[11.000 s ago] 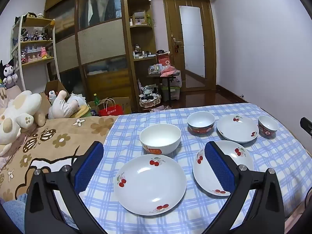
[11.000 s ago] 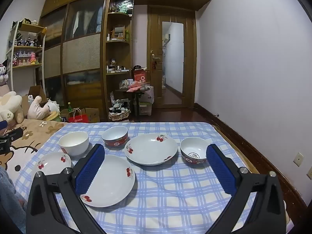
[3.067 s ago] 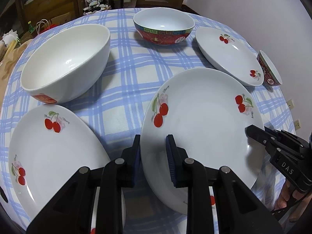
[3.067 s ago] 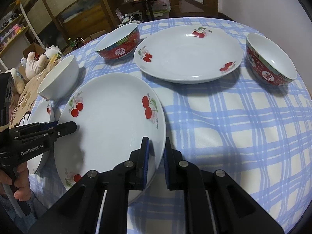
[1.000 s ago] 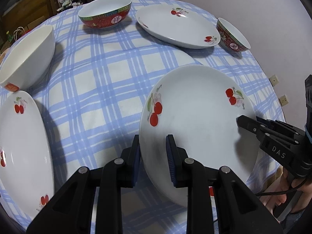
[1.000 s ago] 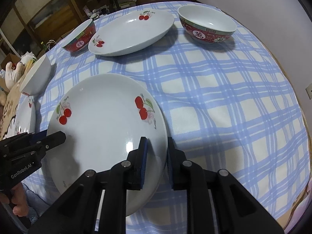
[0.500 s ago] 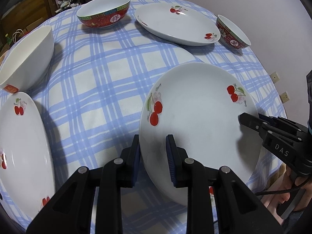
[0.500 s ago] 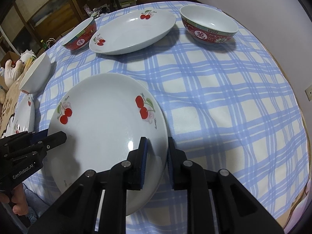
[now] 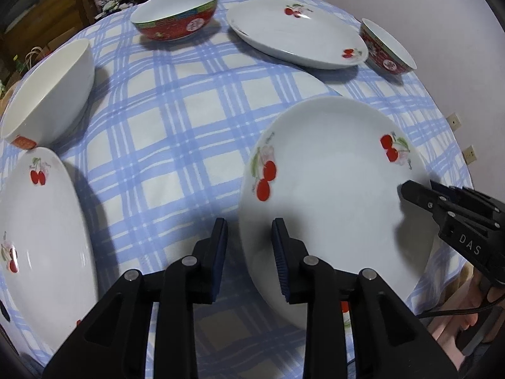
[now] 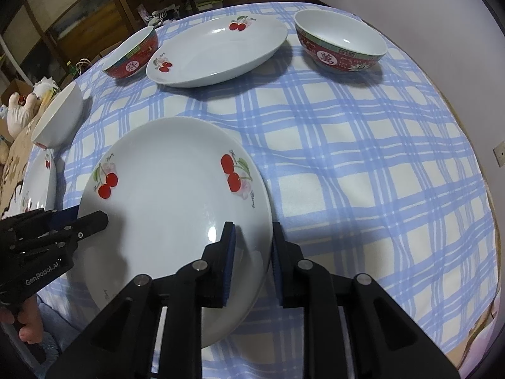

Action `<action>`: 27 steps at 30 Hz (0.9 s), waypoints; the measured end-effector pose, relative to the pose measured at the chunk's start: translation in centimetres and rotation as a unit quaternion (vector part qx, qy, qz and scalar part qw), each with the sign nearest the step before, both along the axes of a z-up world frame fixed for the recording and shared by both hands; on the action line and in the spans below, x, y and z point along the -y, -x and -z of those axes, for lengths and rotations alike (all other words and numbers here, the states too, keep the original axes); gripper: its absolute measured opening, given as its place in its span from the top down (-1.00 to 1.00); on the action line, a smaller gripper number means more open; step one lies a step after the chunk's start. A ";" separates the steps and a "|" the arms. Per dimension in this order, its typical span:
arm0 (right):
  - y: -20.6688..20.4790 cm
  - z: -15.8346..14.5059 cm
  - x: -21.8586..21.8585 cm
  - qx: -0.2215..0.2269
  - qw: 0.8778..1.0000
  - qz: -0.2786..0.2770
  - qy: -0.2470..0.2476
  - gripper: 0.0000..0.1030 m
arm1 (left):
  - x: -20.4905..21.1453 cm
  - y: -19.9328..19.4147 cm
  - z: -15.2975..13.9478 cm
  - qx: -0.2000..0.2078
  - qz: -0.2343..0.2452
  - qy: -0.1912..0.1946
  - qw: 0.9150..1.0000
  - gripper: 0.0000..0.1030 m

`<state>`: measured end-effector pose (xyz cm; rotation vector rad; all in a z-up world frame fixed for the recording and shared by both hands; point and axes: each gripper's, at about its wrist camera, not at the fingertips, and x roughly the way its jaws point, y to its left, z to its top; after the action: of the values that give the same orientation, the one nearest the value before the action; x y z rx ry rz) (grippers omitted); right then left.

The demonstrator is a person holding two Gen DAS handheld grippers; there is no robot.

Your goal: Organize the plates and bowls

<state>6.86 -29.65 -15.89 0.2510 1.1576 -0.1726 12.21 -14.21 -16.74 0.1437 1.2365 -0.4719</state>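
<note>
White porcelain in transit: your left gripper (image 9: 249,249) is opening at the near plate's (image 9: 334,183) seven-o'clock rim, your right gripper (image 10: 251,249) clamped on its rim opposite. Nothing looks stacked yet; two more plates and three bowls sit apart on the checked surface (image 9: 189,120).

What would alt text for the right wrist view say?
The right gripper clamps a white cherry plate by its near rim over a blue checked tablecloth; the left gripper, jaws opening, straddles its left rim. Another plate and three bowls sit behind.
</note>
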 end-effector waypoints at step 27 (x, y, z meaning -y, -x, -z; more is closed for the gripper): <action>-2.3 -7.8 -12.0 0.144 0.980 -0.136 0.017 -0.74 | -15.0 0.1 -12.5 0.120 -0.112 -0.068 0.984 -0.77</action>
<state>9.15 -17.64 -8.11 0.0805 0.8889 0.0832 12.10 0.76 -4.29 0.1711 1.0327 -0.1683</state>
